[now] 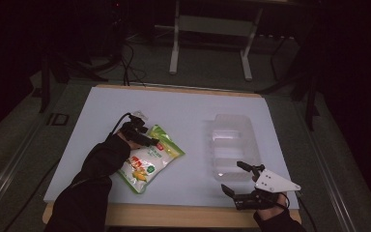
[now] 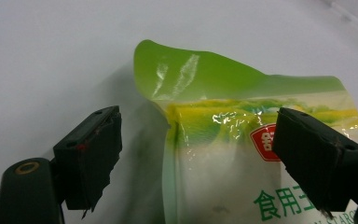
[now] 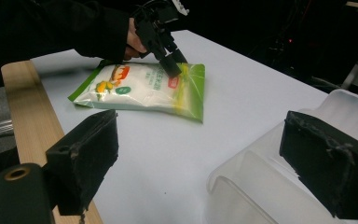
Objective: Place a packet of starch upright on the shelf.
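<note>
Dark room around a white tabletop with a wooden near edge; a green-and-white pouch lies flat toward the near left part of it, its green sealed end pointing to the far side; the left gripper hangs over that end, jaws spread wide to either side of the pouch's upper corner, not pressing it; a clear tub sits right of centre, well apart from the pouch; the right gripper rests near the near right corner, just beside the tub's near wall, jaws open with nothing between them.
</note>
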Demonstrator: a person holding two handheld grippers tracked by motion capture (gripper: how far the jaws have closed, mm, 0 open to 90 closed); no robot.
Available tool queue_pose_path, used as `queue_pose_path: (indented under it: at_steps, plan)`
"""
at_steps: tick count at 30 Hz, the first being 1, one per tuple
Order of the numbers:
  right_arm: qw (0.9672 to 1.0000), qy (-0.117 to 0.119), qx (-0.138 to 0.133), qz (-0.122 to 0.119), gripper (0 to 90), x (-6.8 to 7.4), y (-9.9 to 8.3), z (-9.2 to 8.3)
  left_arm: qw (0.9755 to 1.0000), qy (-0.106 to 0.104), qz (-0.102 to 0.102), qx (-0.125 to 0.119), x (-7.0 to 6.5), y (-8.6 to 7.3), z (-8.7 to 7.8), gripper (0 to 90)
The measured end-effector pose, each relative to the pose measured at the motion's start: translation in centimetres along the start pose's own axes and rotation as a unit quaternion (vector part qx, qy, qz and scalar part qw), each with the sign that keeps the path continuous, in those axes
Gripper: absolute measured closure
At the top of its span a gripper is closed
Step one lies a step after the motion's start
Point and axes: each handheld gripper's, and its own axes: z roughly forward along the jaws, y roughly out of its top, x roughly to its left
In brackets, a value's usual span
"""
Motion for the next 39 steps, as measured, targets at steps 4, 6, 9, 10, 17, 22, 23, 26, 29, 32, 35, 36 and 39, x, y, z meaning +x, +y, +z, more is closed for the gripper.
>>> queue_pose_path:
  at_steps: [4, 6, 9, 10, 17, 22, 23, 26, 29, 32, 35, 36, 39]
  plan:
    - [1.0000, 0.000, -0.001, 0.002, 11.2, 0.0, 0.0, 0.0, 0.9994, -0.028, -0.010, 0.017, -0.1, 0.0, 0.2, 20.6]
    - [1.0000, 0.001, 0.000, 0.000, 11.2, 0.0, 0.0, 0.0, 0.9987, -0.037, -0.017, 0.030, -0.1, 0.1, 0.4, 20.6]
    - [1.0000, 0.002, 0.000, -0.001, 11.3, 0.1, 0.0, 0.0, 0.9974, -0.049, -0.028, 0.045, -0.2, 0.2, 0.6, 23.4]
    - [1.0000, 0.002, 0.000, -0.001, 11.2, 0.1, 0.0, 0.0, 0.9971, -0.049, -0.027, 0.051, -0.5, 0.3, 0.8, 24.1]
    - [1.0000, 0.003, 0.002, -0.003, 11.3, 0.1, 0.1, 0.1, 0.9965, -0.028, -0.021, 0.076, -1.3, 0.8, 0.7, 37.9]
    - [1.0000, 0.004, 0.004, -0.004, 11.3, 0.1, 0.1, 0.1, 0.9946, 0.023, 0.015, 0.100, -2.6, 1.3, 0.5, 62.0]
    - [1.0000, 0.004, 0.004, -0.003, 11.6, 0.1, 0.0, 0.1, 0.9940, 0.031, 0.024, 0.102, -2.9, 1.4, 0.4, 67.5]
    - [1.0000, 0.004, 0.005, -0.004, 12.8, 0.1, 0.0, 0.1, 0.9940, 0.044, 0.028, 0.096, -3.2, 1.3, 0.4, 74.0]
    - [1.0000, 0.003, 0.003, -0.003, 12.8, 0.2, 0.1, 0.1, 0.9947, 0.049, 0.026, 0.086, -3.4, 1.1, 0.0, 78.8]
    - [1.0000, 0.000, 0.001, -0.002, 12.8, 0.1, 0.1, -0.1, 0.9952, 0.054, 0.028, 0.077, -3.7, 1.0, -0.2, 81.9]
    - [1.0000, 0.000, -0.001, -0.001, 12.8, 0.1, 0.1, -0.1, 0.9955, 0.054, 0.030, 0.072, -3.8, 0.9, -0.3, 82.0]
    - [1.0000, -0.001, -0.001, -0.002, 12.8, 0.1, 0.1, -0.1, 0.9958, 0.054, 0.029, 0.069, -3.8, 0.8, -0.4, 82.1]
    - [1.0000, -0.001, -0.001, -0.003, 12.8, 0.1, 0.1, -0.1, 0.9963, 0.053, 0.030, 0.061, -4.0, 0.9, -0.5, 82.4]
